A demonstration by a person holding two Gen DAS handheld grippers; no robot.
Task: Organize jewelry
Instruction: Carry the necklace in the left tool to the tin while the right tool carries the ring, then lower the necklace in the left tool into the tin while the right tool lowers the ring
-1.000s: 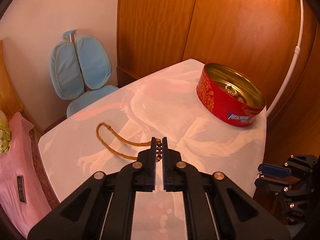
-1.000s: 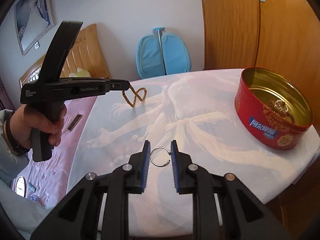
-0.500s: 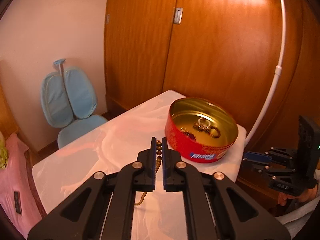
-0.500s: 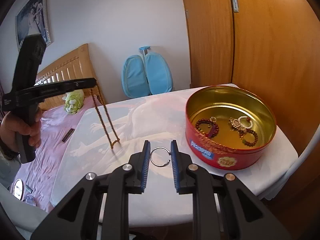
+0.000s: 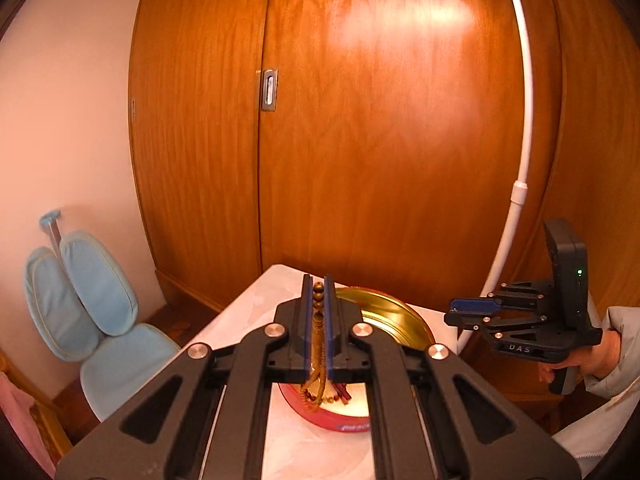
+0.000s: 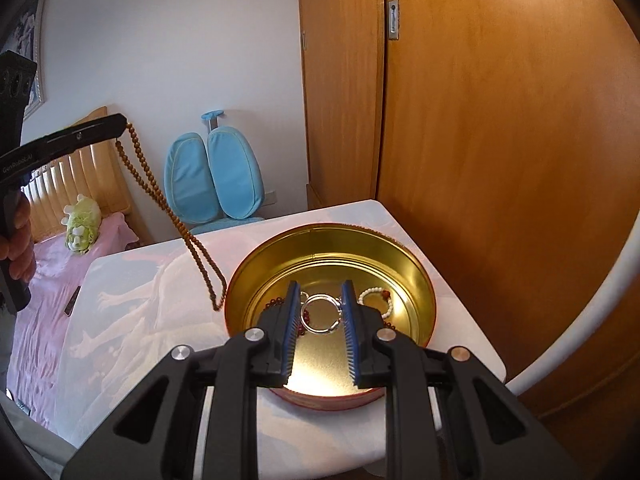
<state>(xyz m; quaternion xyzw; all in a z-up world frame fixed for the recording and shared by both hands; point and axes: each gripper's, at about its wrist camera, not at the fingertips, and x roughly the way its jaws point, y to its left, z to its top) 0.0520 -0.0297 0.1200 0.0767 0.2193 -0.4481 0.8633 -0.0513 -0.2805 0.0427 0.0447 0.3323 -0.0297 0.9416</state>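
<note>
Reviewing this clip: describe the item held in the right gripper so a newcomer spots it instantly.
Find the round red tin with a gold interior on the white table. The right gripper hovers over it, pinching a thin silver ring. Unlike the beaded bracelets below, it is plain metal.

— Any lettering that can be read here?
— "DAS" in pale capitals on the black body of the right gripper (image 5: 472, 312), seen from the left wrist.
— And the other?
— White print along the left gripper (image 6: 122, 126) arm begins "Gen"; the rest blurs. The label on the red tin (image 5: 348, 424) cannot be read.
</note>
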